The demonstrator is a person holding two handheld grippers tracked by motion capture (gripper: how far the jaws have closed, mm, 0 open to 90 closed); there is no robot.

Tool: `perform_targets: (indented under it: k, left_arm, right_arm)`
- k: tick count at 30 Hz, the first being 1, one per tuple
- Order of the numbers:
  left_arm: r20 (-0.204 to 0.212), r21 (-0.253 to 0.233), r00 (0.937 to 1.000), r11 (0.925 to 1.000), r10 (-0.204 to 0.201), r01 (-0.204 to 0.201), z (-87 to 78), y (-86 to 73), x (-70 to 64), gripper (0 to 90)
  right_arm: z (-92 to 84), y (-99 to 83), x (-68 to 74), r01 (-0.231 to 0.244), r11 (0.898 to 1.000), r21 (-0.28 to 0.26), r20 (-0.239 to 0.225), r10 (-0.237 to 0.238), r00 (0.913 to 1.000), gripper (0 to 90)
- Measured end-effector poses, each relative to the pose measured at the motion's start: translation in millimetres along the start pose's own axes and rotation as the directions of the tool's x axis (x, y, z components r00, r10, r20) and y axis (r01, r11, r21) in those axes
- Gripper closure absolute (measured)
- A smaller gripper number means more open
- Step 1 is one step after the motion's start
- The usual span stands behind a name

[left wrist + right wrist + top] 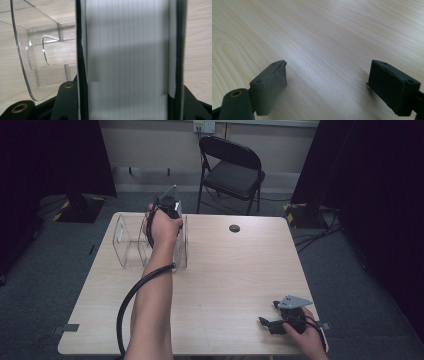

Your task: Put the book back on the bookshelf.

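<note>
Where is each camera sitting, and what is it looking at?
High view: above the person's side, looking forward and down on the table; both forearms, left tool and right tool show.
Left gripper view: on the left tool, looking along its jaws, closed on a white ribbed piece beside the clear container.
Right gripper view: on the right tool, jaws open over bare wood.
Shared: high and left views show the container.

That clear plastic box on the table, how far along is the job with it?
Done: the left gripper has closed on a whitish ribbed block right beside the clear plastic box. In hand: it holds the block at the box. Left: whether it goes in or comes out I can't tell. The right gripper rests open on the table.
</note>
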State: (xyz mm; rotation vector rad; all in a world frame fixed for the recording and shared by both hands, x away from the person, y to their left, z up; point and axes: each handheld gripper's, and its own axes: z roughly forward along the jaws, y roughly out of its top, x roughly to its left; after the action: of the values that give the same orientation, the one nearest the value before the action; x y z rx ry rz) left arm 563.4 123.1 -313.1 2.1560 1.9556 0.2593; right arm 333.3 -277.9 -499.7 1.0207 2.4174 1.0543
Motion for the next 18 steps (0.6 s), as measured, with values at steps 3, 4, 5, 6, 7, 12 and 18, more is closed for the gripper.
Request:
perform_targets:
  k: [3,4,5,6,7,12,18]
  left_arm:
    - [0.0,-0.004,1.0,1.0,0.006,-0.006,-0.7,-0.2,0.9,50.6]
    - [-0.005,-0.014,1.0,0.9999,-0.003,0.003,-0.6,-0.6,0.4,50.4]
    - [0.002,-0.006,0.9998,0.9998,0.018,-0.018,-1.8,-0.9,1.8,50.2]
    - [0.005,-0.013,1.0,0.9999,0.008,-0.008,-2.3,-1.4,1.7,50.1]
    - [0.007,-0.023,1.0,0.9997,0.0,0.001,-2.8,-1.9,1.4,49.9]
    - [0.034,-0.056,0.9994,0.9984,-0.004,0.006,-14.0,-6.6,5.9,46.5]
    - [0.106,-0.102,0.9943,0.9947,-0.001,0.012,-25.7,-19.4,17.9,38.7]
  right_arm:
    - [0.0,0.0,-0.2,-0.001,1.0,0.0,-0.001,0.001,1.0,14.2]
    - [0.0,0.0,-0.2,-0.001,1.0,-0.001,-0.001,0.001,1.0,14.2]
    - [0.0,0.0,-0.2,-0.001,1.0,-0.001,-0.001,0.001,1.0,14.2]
    - [-0.2,0.0,0.0,-0.003,1.0,0.001,-0.001,0.003,1.0,14.2]
    - [0.0,-0.1,-0.3,0.002,1.0,-0.002,0.0,-0.002,1.0,14.2]
    - [-0.1,0.0,-0.2,-0.001,1.0,-0.001,-0.001,0.001,1.0,14.2]
    - [-0.2,0.0,0.2,-0.004,1.0,0.001,0.0,0.004,1.0,14.2]
